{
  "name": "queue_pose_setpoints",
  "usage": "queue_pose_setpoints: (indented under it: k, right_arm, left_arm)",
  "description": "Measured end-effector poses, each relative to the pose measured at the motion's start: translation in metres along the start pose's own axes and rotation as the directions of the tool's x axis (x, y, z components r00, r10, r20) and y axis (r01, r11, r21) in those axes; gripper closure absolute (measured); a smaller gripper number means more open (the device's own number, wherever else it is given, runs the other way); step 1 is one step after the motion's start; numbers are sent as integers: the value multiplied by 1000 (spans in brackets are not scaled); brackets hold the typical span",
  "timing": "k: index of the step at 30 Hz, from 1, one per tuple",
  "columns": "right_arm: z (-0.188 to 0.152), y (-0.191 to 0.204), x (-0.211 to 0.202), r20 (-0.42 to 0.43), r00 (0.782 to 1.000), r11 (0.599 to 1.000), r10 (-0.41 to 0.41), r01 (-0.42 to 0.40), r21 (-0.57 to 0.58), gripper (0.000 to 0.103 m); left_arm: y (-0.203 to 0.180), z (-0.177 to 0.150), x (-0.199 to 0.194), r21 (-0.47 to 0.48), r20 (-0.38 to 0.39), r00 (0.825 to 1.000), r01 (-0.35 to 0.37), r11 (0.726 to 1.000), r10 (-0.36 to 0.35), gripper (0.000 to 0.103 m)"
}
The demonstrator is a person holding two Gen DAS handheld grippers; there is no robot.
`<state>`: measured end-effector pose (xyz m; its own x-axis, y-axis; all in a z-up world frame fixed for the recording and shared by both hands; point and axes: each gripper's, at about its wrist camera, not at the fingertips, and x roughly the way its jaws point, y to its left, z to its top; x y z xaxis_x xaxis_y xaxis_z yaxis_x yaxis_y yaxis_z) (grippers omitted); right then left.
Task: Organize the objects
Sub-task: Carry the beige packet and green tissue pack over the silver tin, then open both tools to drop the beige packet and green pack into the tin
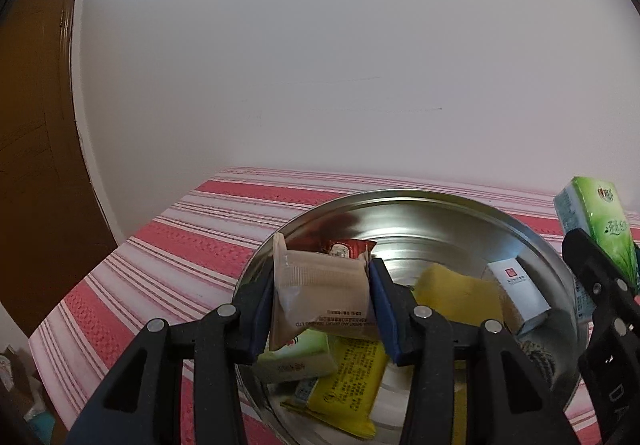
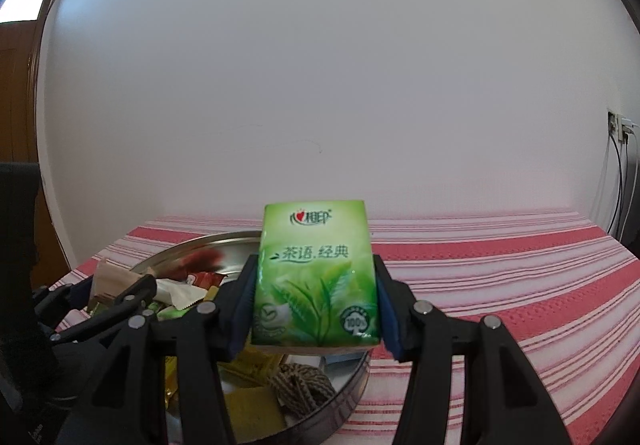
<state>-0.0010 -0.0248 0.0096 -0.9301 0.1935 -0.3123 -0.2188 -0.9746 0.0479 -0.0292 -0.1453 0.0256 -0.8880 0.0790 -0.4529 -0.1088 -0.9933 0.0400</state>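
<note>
while the left gripper (image 1: 322,299) clamps a beige packet (image 1: 320,295) (over the metal tray (image 1: 400,201)).

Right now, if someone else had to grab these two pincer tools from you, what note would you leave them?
Left gripper: shut on a beige snack packet, held above the round metal tray.
Right gripper: shut on a green tissue pack, held upright over the tray's right edge.
In the tray: yellow packets, a yellow sponge, a white box, a coil of brown cord, a red packet and another green pack.
Done: two items lifted.
Left: put both down somewhere; the striped cloth to the right is free. The rest remains unsorted.
</note>
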Motion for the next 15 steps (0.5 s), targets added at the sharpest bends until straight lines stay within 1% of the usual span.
queue_pose_setpoints:
  k: [4, 12, 15]
  right_arm:
    - [-3, 2, 5, -12, 1000, 1000, -2, 2, -4, 50]
    - [-4, 10, 15, -28, 999, 999, -30, 29, -35, 50]
    - [-5, 12, 17, -34, 999, 999, -26, 25, -40, 50]
  left_arm:
    - [-3, -1, 0, 7, 23, 1000, 6, 1000, -6, 56]
    - [-8, -6, 6, 14, 21, 1000, 17, 1000, -18, 56]
    - [-9, -6, 5, 18, 26, 1000, 14, 1000, -15, 56]
